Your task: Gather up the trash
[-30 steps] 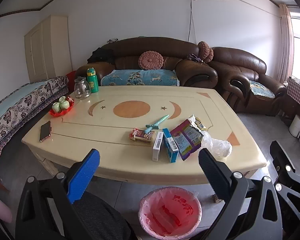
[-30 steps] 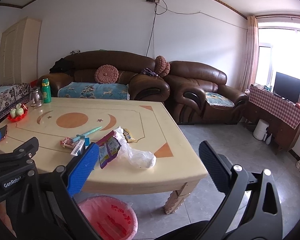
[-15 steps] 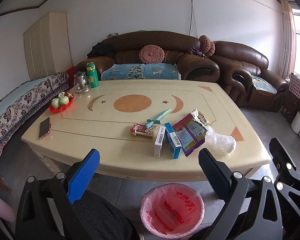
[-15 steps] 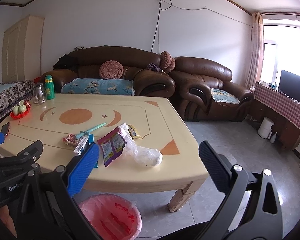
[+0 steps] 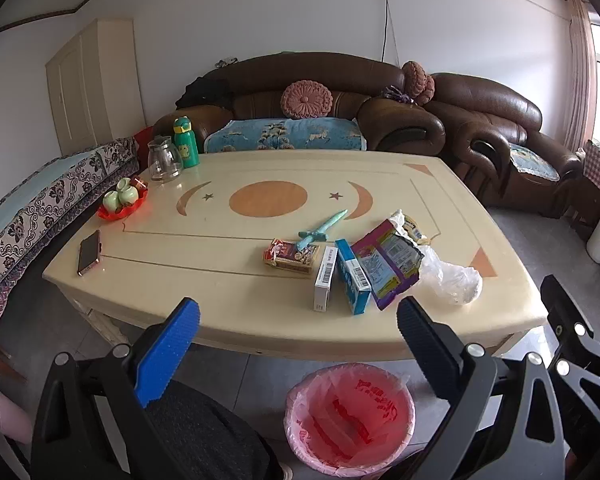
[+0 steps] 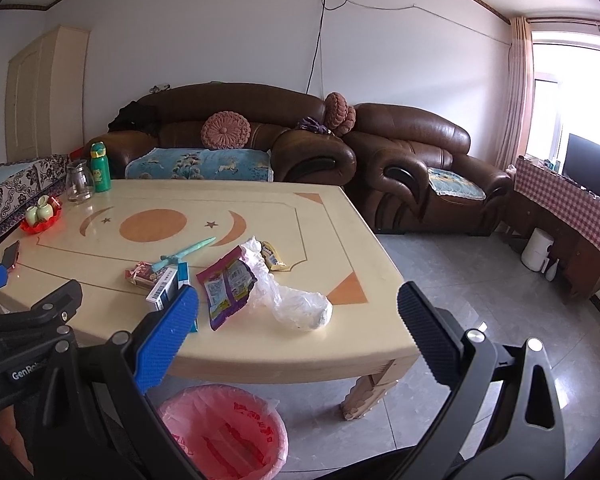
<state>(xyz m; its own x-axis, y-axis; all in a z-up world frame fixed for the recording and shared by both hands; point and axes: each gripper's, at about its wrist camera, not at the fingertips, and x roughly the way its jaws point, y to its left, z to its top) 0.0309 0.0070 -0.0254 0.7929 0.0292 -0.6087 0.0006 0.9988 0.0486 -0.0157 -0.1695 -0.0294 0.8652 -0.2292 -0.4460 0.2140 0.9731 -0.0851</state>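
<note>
Both hand-held grippers, left (image 5: 298, 322) and right (image 6: 298, 320), gape empty. Take the near purple snack wrapper (image 5: 388, 262) by its flat edge; pink-lined bin (image 5: 350, 416) waits below the bench (image 5: 220, 292).

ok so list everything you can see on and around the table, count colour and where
table: 1, cream with orange inlays, centre
snack packet: 1, purple, near right
plastic bag: 1, clear, right of packet
yellow wrapper: 1, yellow, behind packet
blue box: 1, blue, left of packet
white box: 1, white, beside blue box
red pack: 1, red-patterned, left of white box
toy sword: 1, teal, tip resting on red pack
phone: 1, pink-edged, left edge
red tray: 1, holding green cups, far left
glass jug: 1, clear, far corner
bottle: 1, green, beside jug
bin: 1, pink liner, floor in front
sofas: 2, brown, behind
left gripper: open
right gripper: open
</note>
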